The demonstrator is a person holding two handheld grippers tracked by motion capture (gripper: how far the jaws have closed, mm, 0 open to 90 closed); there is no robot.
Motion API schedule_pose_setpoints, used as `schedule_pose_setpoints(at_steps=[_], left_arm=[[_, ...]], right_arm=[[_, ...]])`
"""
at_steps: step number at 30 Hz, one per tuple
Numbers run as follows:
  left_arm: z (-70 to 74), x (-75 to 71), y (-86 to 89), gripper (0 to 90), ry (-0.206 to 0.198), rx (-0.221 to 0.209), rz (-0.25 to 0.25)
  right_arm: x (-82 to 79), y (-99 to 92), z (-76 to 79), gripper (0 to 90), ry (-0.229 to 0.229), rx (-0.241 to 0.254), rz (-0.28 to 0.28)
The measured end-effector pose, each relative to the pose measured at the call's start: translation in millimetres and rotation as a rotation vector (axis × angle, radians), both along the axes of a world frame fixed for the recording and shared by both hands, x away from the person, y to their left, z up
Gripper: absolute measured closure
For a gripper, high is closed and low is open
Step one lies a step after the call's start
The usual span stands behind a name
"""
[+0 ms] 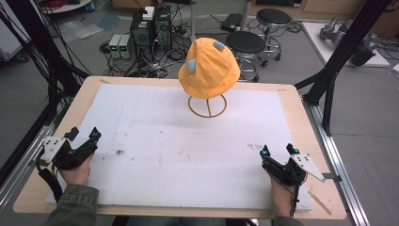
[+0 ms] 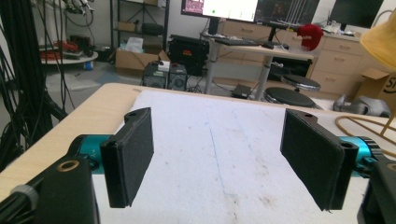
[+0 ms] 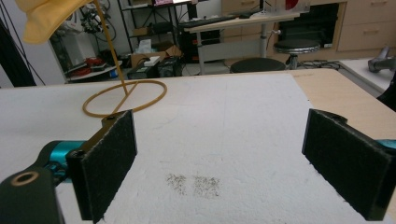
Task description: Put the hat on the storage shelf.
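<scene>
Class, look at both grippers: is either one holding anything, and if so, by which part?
Nothing is held. The left gripper and right gripper both rest open on the white mat, far from the orange hat.

The high view looks down from above; both gripper views skim low, sharing the white mat [image 1: 188, 155].

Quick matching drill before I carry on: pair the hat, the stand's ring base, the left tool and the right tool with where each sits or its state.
Things:
1. orange hat
2. ring base
3. left tool
4. right tool

Places or states:
A. open, near right of the table
B. flat on the white mat
C. up on the stand
D. open, near left of the table

Pairs: 1-C, 2-B, 3-D, 4-A
</scene>
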State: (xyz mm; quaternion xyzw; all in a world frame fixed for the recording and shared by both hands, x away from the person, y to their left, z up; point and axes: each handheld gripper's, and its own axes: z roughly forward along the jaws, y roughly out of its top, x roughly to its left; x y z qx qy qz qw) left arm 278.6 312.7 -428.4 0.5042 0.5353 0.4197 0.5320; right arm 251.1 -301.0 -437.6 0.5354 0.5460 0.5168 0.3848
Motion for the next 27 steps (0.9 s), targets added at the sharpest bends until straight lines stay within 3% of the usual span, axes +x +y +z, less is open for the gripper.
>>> schedule_pose_setpoints(at_steps=[3,7,13,27], left_arm=[[-2.9,2.8,-2.3,26.0,0.023,0.011,0.010],[-6.5,6.2,-0.2,26.0,0.048,-0.014,-0.002],[-7.1,6.7,0.0,26.0,0.047,-0.017,-0.006],[-11.9,12.0,-2.6,26.0,0.089,-0.035,-0.027]], right_arm=[[0.2,0.3,-0.3,9.0,0.006,0.002,0.003],[0.8,-0.2,-1.0,9.0,0.010,0.001,0.007],[1.4,0.3,-1.5,9.0,0.014,0.003,0.006],[1.8,-0.3,-1.9,9.0,0.019,-0.010,0.011]])
